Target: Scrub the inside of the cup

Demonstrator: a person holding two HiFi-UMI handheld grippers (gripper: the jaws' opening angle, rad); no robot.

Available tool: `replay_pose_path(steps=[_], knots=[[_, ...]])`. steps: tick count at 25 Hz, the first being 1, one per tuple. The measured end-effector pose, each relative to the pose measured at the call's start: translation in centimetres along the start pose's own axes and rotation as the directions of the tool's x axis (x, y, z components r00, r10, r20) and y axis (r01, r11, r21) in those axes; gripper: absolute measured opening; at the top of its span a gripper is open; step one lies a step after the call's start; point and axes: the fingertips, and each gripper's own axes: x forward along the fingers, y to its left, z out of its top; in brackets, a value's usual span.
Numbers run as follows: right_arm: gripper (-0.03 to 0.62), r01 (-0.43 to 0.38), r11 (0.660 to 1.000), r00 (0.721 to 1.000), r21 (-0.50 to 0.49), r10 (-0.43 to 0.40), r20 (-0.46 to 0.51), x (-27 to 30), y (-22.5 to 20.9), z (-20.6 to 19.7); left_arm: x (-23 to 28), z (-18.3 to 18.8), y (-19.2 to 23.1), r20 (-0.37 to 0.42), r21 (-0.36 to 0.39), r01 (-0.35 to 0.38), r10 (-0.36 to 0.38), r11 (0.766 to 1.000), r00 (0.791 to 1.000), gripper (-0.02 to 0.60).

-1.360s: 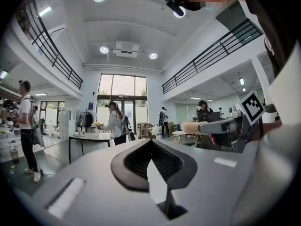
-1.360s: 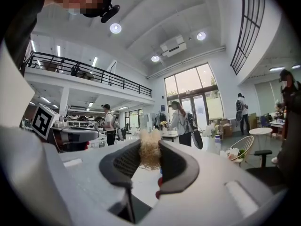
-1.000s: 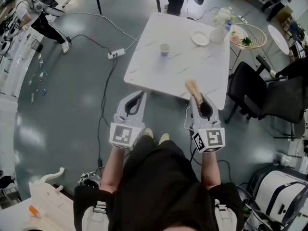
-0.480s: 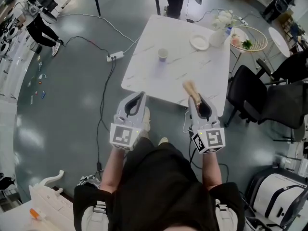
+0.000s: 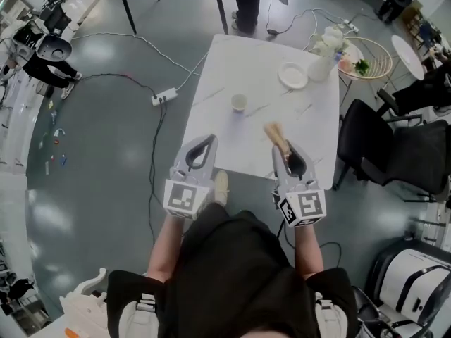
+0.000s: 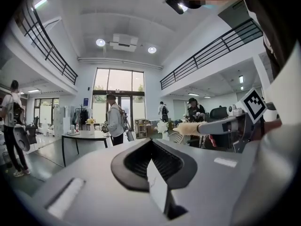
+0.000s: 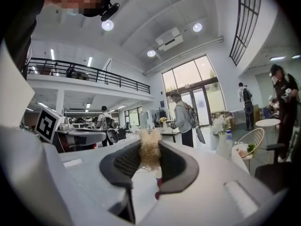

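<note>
Right claw, gripping brush, has moved nearer the cup.

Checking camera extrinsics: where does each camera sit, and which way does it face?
Head view: on the person's head, steeply down at the white table, cup, left gripper and right gripper; forearms and dark clothing show.
Left gripper view: on the left gripper, level toward the tall windows over its shut jaws; dark clothing upper right.
Right gripper view: on the right gripper, level along jaws clamped on the brush; dark clothing upper left.
Shared: each gripper view shows the other gripper; all three show the brush.
</note>
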Motion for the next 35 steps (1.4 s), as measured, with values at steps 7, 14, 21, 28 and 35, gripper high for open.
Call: replay_pose_path(steps=[7,14,21,28,35], knots=[[0.104,0.072,0.997,0.997,0.017,-0.072,-0.021,5.3,-1.8,0.1,4.8,-1.6,3.9,-0.019,-0.01,0.069,-0.069,0.998,0.997,0.008],[0.104,0.146,0.989,0.987,0.031,-0.144,-0.064,9.9,-3.0,-0.4,9.1,-3.6,7.8,-0.033,-0.04,0.134,-0.136,0.99,0.99,0.008],[0.104,0.211,0.977,0.972,0.03,-0.207,-0.107,13.5,-3.2,-1.6,12.2,-6.8,9.8,-0.072,-0.117,0.213,-0.223,0.97,0.972,0.008],[0.103,0.223,0.974,0.964,0.046,-0.214,-0.159,15.5,-2.8,-3.6,14.4,-9.3,10.0,-0.079,-0.14,0.268,-0.28,0.953,0.957,0.008],[0.104,0.216,0.974,0.954,0.066,-0.197,-0.226,16.3,-4.5,-6.8,16.3,-13.4,9.1,-0.132,-0.147,0.278,-0.298,0.949,0.945,0.008]])
